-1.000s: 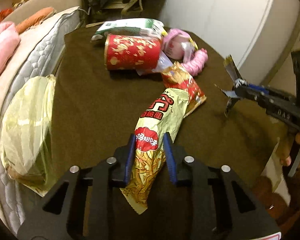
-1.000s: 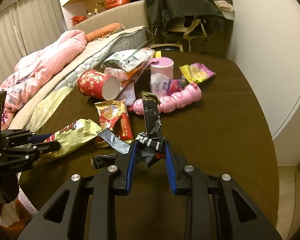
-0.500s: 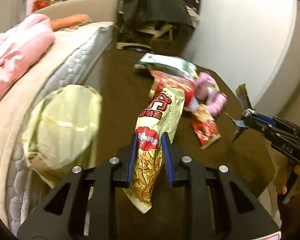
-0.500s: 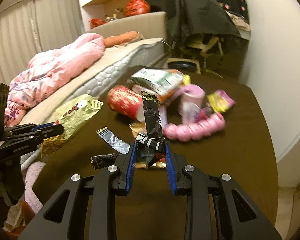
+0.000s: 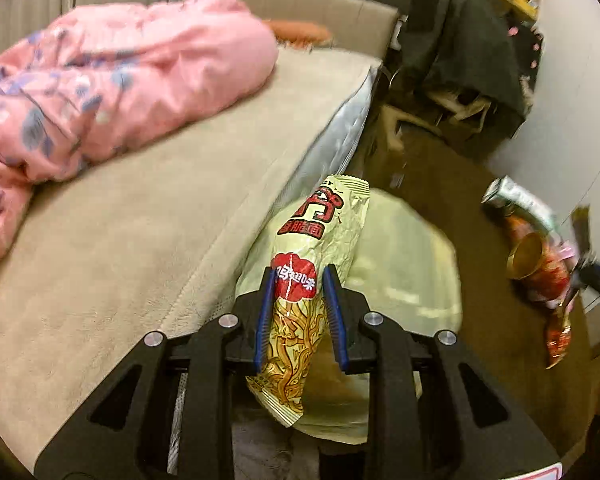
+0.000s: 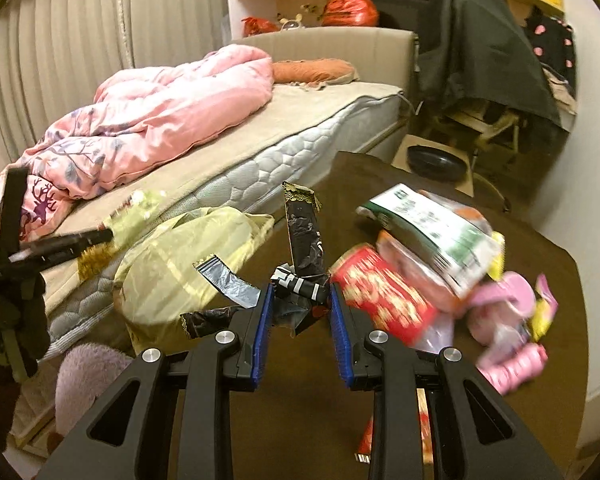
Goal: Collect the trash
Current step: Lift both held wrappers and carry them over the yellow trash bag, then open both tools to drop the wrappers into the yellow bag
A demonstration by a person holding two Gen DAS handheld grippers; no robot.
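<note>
— Bedding first: what's biggest in view?

— The bed [image 6: 236,152], with a quilted mattress side, a beige plush cover and a puffy pink duvet [image 6: 160,116] printed with blue leaves. Beside it stands the surface [image 6: 380,380], draped in brown felt-like cloth.

— And the trash?

— A thin, crinkly yellow-green plastic bag [image 6: 180,264] gapes at the surface's edge next to the mattress. Further along lies a heap: a white-and-green printed packet [image 6: 432,224], a red paper cup [image 6: 384,296] with gold pattern on its side, and pink items, blurred.

— What does the left tool carry?

— The left tool [image 5: 298,316] is clamped on a long yellow snack packet [image 5: 312,264], glossy foil with red Chinese characters, a red badge and a noodle picture, held above the bag's mouth.

— The right one?

— The right tool [image 6: 302,316] pinches a crumpled black wrapper [image 6: 304,240] with white marks and a gold pattern along its top; a silver-lined strip sticks out sideways. Its lettering is too small to read.
</note>
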